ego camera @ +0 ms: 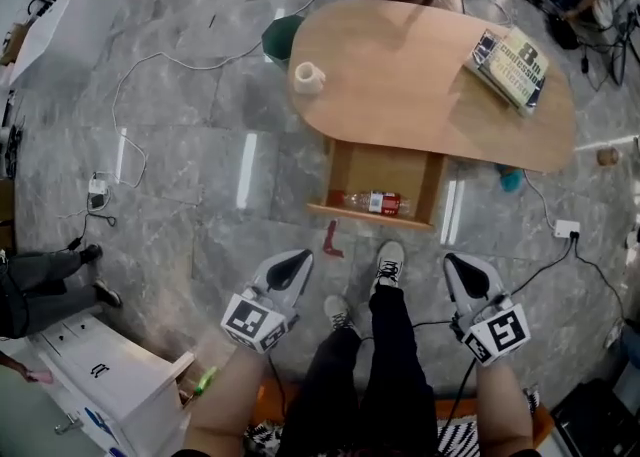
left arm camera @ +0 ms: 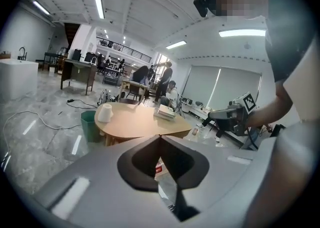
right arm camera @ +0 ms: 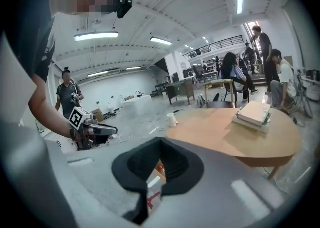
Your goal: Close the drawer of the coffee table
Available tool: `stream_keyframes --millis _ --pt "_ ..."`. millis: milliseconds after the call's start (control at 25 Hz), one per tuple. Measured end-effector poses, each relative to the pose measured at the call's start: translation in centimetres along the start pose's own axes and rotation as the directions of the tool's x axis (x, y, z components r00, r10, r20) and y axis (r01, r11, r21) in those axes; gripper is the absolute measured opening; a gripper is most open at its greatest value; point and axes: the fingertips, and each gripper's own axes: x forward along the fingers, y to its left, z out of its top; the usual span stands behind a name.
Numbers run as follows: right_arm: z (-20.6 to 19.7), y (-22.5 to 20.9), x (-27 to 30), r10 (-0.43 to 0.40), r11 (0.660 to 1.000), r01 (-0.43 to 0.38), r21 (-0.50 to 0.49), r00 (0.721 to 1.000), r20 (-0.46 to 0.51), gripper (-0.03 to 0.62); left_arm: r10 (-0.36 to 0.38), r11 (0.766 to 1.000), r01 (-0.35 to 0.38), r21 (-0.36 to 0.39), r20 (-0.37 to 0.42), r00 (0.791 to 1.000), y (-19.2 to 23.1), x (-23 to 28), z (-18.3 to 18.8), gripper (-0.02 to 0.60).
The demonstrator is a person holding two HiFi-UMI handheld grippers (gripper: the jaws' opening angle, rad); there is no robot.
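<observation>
The oval wooden coffee table (ego camera: 420, 75) stands ahead of me, its drawer (ego camera: 345, 170) pulled out toward my feet. A plastic bottle with a red label (ego camera: 375, 203) lies inside the drawer. My left gripper (ego camera: 299, 258) hovers short of the drawer's left front corner, shut and holding nothing. My right gripper (ego camera: 454, 263) hangs short of the right front corner, also shut and holding nothing. In the left gripper view the jaws (left arm camera: 160, 136) meet in front of the table (left arm camera: 140, 119). In the right gripper view the jaws (right arm camera: 160, 139) are pressed together below the tabletop (right arm camera: 230, 132).
A white cup (ego camera: 308, 76) and a stack of books (ego camera: 510, 65) sit on the tabletop. A green bin (ego camera: 280, 35) stands behind the table and a red object (ego camera: 332, 238) lies on the floor. My shoes (ego camera: 388, 263) are between the grippers. A white cabinet (ego camera: 100, 375) stands at lower left.
</observation>
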Motion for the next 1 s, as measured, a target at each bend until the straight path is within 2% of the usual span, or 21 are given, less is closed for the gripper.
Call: stream_keyframes --millis 440,720,880,1000 --pt "-13.8 -4.2 4.6 -0.053 0.993 0.061 0.102 0.996 -0.075 0.0 0.054 0.999 -0.054 0.003 -0.047 0.997 7.3 5.2 -11.8 0.002" --pt "-21.1 -8.0 6.6 -0.114 0.987 0.125 0.103 0.988 -0.106 0.0 0.056 0.998 -0.056 -0.002 -0.06 0.997 10.8 7.9 -18.1 0.002" --pt "-23.7 -9.7 7.3 -0.134 0.986 0.142 0.087 0.987 -0.087 0.002 0.054 0.998 -0.053 0.03 -0.05 0.997 12.2 9.3 -20.6 0.002" --pt "-25.5 -11.2 7.9 -0.14 0.987 0.144 0.065 0.988 -0.065 0.003 0.084 0.995 -0.082 0.062 -0.03 0.996 14.1 10.2 -22.2 0.002"
